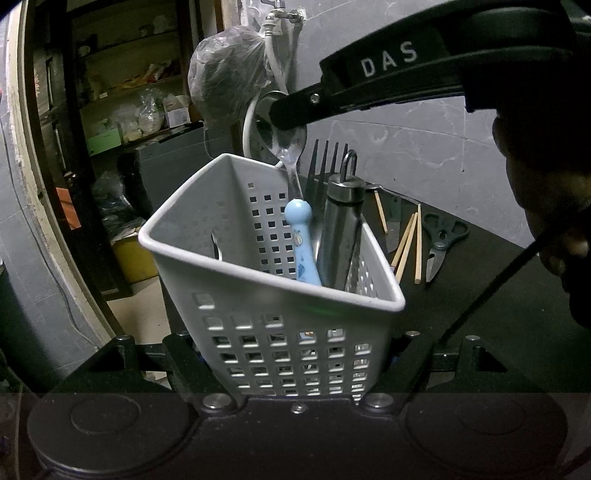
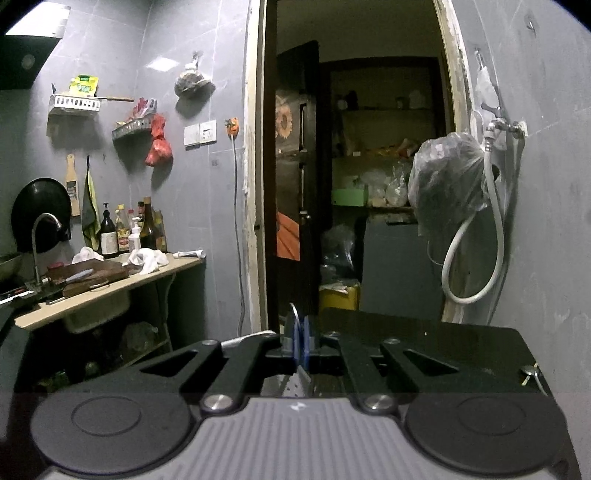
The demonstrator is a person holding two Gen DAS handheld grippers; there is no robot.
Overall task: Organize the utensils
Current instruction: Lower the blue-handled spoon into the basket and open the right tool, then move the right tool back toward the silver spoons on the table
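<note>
We saw the left gripper (image 1: pixel 295 369) clamped on the white caddy (image 1: pixel 273 273), the right gripper (image 1: pixel 284 114) pinching the spoon (image 1: pixel 291 144) above it.

You see dim, grainy pictures; the ceiling light (image 2: pixel 38 20) glares far up-left of your right tool, and edges bend.

I see the white perforated basket (image 1: pixel 280 295) gripped between my left tongs, holding a blue-handled utensil (image 1: pixel 301 243), a steel grater (image 1: pixel 341 229) and a fork (image 1: pixel 327 162). My right tongs pinch a spoon (image 1: pixel 286 138) above it; chopsticks (image 1: pixel 408 243) and scissors (image 1: pixel 439 240) lie beyond.
</note>
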